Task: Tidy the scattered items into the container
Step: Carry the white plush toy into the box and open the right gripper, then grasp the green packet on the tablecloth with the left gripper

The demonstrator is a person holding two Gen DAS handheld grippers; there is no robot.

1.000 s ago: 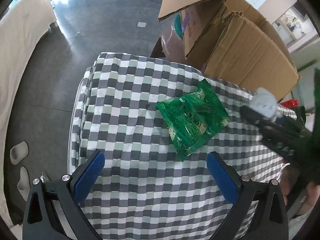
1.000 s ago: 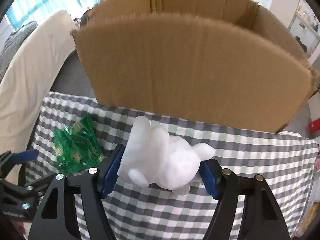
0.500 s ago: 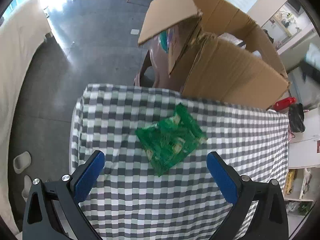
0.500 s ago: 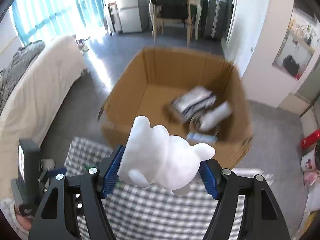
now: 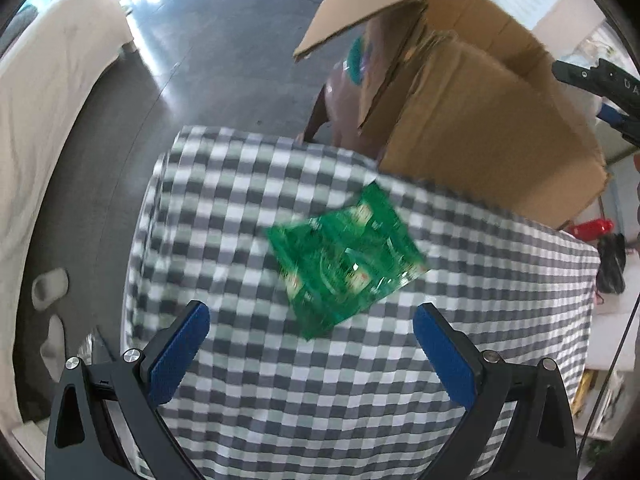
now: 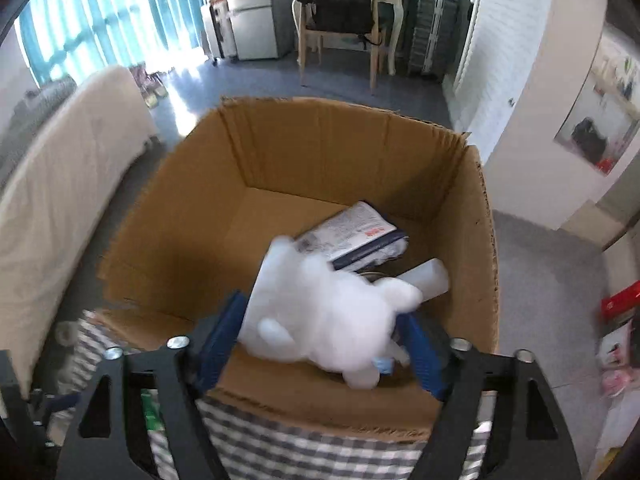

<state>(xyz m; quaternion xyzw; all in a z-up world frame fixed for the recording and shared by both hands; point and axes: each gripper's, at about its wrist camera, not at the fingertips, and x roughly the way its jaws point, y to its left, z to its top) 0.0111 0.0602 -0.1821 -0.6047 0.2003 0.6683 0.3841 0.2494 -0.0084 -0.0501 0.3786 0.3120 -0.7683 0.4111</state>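
A white plush toy (image 6: 324, 312) sits between the blue pads of my right gripper (image 6: 320, 340), above the near edge of the open cardboard box (image 6: 288, 168). The toy looks blurred and lower between the pads, which stand wider than before. The box holds a printed packet (image 6: 352, 236) and a white bottle (image 6: 428, 276). A green snack bag (image 5: 344, 264) lies on the checked tablecloth (image 5: 248, 208) in the left wrist view, just ahead of my open, empty left gripper (image 5: 312, 352). The box (image 5: 480, 132) stands behind the table there.
A white sofa (image 5: 44, 100) stands to the left across the grey floor. A chair with a dark bag (image 6: 340, 4) and a small fridge (image 6: 252, 20) stand at the far wall. My right gripper shows at the right edge of the left wrist view (image 5: 600, 84).
My right gripper has risen from the table to above the box, and its pads have spread with the toy slipping down. My left gripper has drawn back, then moved nearer the green bag.
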